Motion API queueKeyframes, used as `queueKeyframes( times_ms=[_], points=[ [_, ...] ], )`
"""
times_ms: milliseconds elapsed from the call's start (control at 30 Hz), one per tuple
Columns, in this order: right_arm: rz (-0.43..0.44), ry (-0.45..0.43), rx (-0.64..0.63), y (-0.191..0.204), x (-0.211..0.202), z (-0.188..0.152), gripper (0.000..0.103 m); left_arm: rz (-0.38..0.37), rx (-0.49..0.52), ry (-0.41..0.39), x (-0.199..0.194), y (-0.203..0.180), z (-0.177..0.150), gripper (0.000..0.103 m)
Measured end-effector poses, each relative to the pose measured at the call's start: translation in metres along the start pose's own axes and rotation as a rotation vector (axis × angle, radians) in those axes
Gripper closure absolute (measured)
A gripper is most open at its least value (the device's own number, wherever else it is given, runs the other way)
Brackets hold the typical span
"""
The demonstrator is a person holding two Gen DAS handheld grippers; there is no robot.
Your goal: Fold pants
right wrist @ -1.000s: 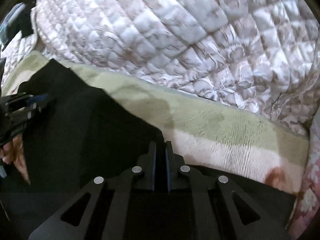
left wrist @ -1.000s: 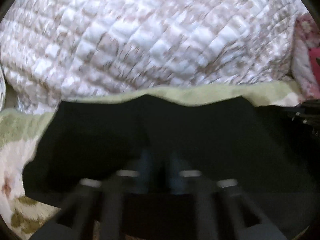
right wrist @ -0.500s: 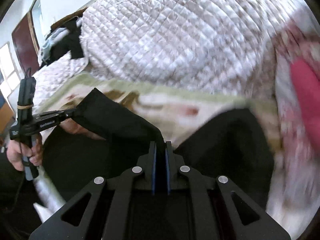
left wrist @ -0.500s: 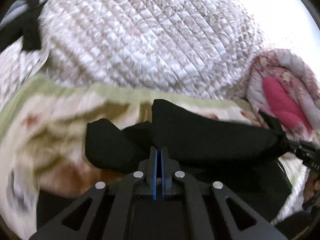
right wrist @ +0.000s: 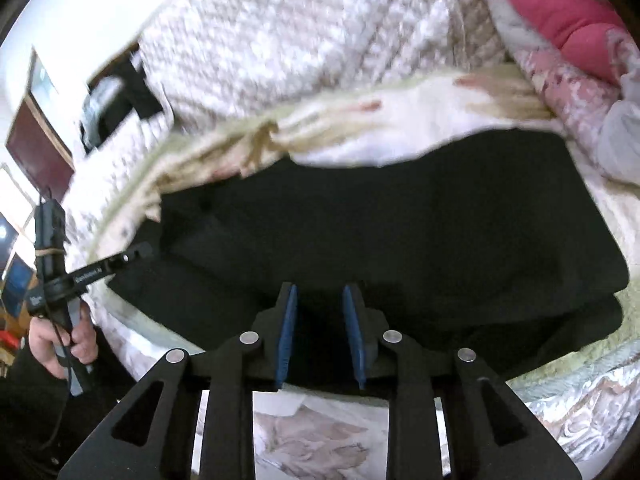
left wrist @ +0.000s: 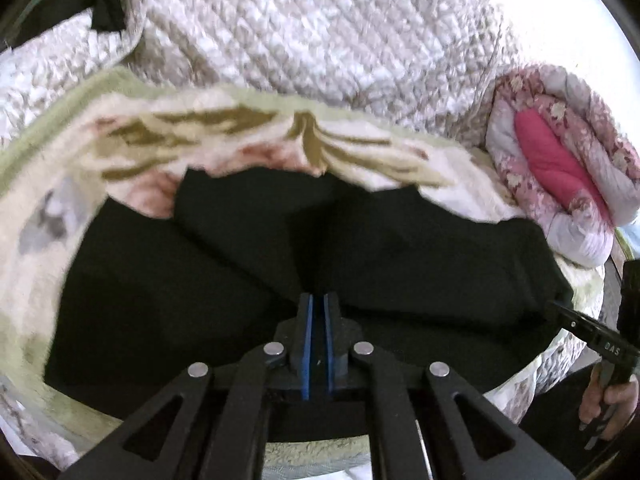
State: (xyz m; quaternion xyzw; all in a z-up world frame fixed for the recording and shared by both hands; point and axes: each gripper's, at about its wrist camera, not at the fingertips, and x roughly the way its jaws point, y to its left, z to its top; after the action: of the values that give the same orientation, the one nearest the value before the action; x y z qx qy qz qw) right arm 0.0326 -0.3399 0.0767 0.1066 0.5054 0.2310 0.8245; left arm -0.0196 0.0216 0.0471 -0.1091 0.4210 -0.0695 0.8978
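The black pants (left wrist: 224,280) lie folded over on a cream and green floral blanket (left wrist: 120,140); they also show in the right wrist view (right wrist: 420,232). My left gripper (left wrist: 318,300) is shut with black cloth of the pants at its blue pads, at the near edge of the fold. My right gripper (right wrist: 320,300) is open, its blue pads apart just above the near edge of the pants, holding nothing. The left gripper shows at the left of the right wrist view (right wrist: 136,254), and the right gripper at the right of the left wrist view (left wrist: 560,310).
A white quilted duvet (left wrist: 320,28) is heaped behind the blanket. A pink floral quilt (left wrist: 560,168) lies at the right. Dark clothes (right wrist: 116,100) lie at the far left. The bed's near edge with a patterned sheet (right wrist: 320,440) is below the grippers.
Both grippers pulled the lifted part of the pants toward the near edge and laid it down. The right gripper has opened and let go. The left gripper stays shut.
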Motion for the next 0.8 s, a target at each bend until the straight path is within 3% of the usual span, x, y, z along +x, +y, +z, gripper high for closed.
queueKeyframes(
  times_ms=[33, 100, 233, 400, 467, 533, 600, 800],
  points=[
    [-0.006, -0.023, 0.011, 0.000, -0.005, -0.003, 0.068, -0.003, 0.002, -0.008, -0.001, -0.002, 0.004, 0.074],
    [-0.025, -0.048, 0.034, -0.005, -0.007, -0.002, 0.064, 0.008, 0.010, -0.027, 0.003, -0.008, 0.019, 0.058],
    [-0.036, -0.047, 0.094, -0.018, -0.005, -0.002, 0.064, 0.045, 0.052, -0.014, 0.021, -0.028, 0.049, 0.050],
    [-0.007, -0.027, 0.164, -0.031, -0.001, -0.004, 0.064, 0.082, 0.133, 0.093, 0.068, -0.054, 0.069, 0.050],
    [-0.003, -0.022, 0.175, -0.033, 0.000, -0.004, 0.064, 0.122, 0.160, 0.154, 0.087, -0.058, 0.069, 0.054],
    [-0.003, -0.019, 0.173, -0.032, 0.000, -0.004, 0.064, 0.152, 0.188, 0.154, 0.090, -0.059, 0.065, 0.095],
    [-0.008, -0.016, 0.170, -0.031, 0.001, -0.005, 0.064, 0.176, 0.161, 0.109, 0.079, -0.052, 0.061, 0.096],
    [-0.020, -0.008, 0.172, -0.031, 0.002, -0.007, 0.064, 0.163, -0.052, -0.179, -0.010, -0.001, 0.022, 0.097]
  ],
)
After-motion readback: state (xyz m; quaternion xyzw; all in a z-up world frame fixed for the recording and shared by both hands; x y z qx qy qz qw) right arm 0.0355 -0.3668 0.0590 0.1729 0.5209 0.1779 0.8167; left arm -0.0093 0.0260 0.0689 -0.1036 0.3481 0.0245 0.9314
